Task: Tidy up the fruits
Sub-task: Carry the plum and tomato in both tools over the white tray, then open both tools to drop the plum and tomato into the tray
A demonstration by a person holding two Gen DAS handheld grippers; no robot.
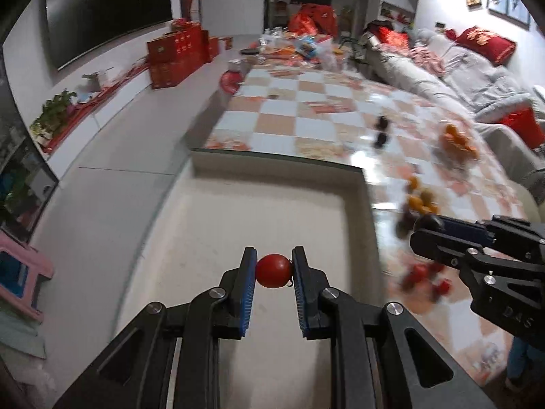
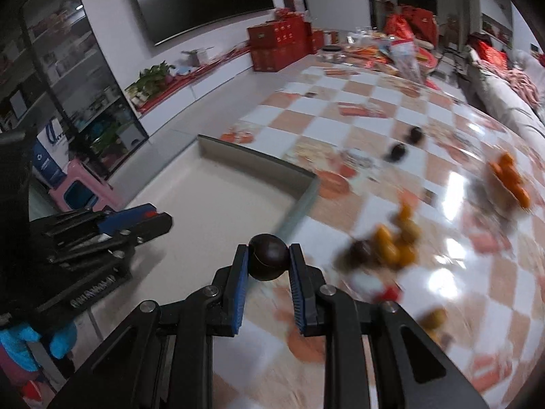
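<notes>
A: Two fruits are in hand, none visibly in the tray. The left gripper (image 1: 274,271) is clenched on a small round red tomato (image 1: 273,270), held over the pale floor of the shallow grey rectangular tray (image 1: 279,167). The right gripper (image 2: 267,261) grips a dark brown round fruit (image 2: 266,260) just at the tray's near corner.

B: So the sorting looks barely begun?

A: I'd judge so. Most fruit lies loose on the glossy orange-and-white checked tabletop (image 1: 306,102): a blurred cluster of orange and dark fruits (image 1: 417,204), red ones (image 1: 425,277), two dark ones farther off (image 1: 381,133).

B: What does each camera add?

A: The left view shows the tray floor bare where visible. The right view shows the dark fruit itself and a yellowish fruit (image 2: 434,318) near the table edge.
</notes>
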